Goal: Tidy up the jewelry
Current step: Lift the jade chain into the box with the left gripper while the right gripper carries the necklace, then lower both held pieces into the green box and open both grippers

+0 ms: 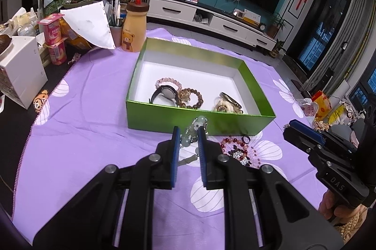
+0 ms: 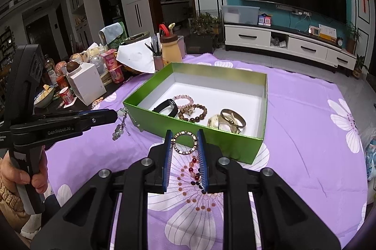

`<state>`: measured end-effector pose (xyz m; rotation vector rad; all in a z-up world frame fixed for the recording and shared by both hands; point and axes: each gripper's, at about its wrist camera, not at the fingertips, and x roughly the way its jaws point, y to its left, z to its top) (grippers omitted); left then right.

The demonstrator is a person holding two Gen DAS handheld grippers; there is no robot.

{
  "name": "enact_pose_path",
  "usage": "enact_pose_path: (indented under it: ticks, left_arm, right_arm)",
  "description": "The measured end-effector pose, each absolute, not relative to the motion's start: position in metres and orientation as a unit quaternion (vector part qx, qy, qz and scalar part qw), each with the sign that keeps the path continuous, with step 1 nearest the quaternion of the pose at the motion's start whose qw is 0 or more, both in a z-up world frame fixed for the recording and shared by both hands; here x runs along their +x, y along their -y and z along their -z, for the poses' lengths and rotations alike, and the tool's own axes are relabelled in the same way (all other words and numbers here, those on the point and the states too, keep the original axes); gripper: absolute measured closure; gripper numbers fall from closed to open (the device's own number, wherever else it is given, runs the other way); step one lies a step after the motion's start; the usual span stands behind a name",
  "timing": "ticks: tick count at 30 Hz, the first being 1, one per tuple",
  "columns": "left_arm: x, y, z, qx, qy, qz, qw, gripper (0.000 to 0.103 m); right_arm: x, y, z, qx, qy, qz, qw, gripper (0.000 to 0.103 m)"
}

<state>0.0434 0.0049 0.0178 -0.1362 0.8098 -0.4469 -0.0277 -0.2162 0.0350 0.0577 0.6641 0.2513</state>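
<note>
A green box (image 1: 164, 114) (image 2: 232, 144) with a white inside stands on the purple cloth. It holds a black watch (image 1: 164, 93) (image 2: 166, 107), pink and brown bead bracelets (image 1: 195, 97) (image 2: 196, 112), and gold bangles (image 1: 229, 100) (image 2: 231, 119). My left gripper (image 1: 188, 132) (image 2: 116, 114) is shut on a pale green bead charm with chains (image 1: 196, 126) (image 2: 121, 126), lifted just in front of the box. My right gripper (image 2: 184, 138) (image 1: 290, 126) is shut on a patterned ring bracelet (image 2: 185, 141). A red bead bracelet (image 1: 235, 148) (image 2: 193, 173) lies on the cloth below it.
Clutter stands at the table's left: a bear-printed bottle (image 1: 134, 27), a white box (image 1: 22, 71), pink snack cups (image 1: 55, 38), a pen cup (image 1: 115, 31). Bags (image 1: 324, 106) lie at the right edge. A TV and cabinet stand behind.
</note>
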Motion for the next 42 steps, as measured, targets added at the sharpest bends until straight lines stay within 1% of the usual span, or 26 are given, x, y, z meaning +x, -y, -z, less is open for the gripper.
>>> enact_pose_path:
  ticks: [22,34,42]
  left_arm:
    - [0.053,0.001,-0.036,-0.060,-0.373,0.222,0.899,0.088]
    - [0.080,0.012,-0.046,-0.063,-0.365,0.226,0.901,0.088]
    - [0.108,0.024,-0.041,-0.062,-0.371,0.225,0.899,0.088]
  right_arm:
    - [-0.023,0.216,-0.042,0.024,-0.314,-0.121,0.941,0.082]
    - [-0.007,0.217,-0.037,0.027,-0.320,-0.121,0.939,0.082]
    - [0.012,0.221,-0.029,0.033,-0.330,-0.117,0.936,0.082]
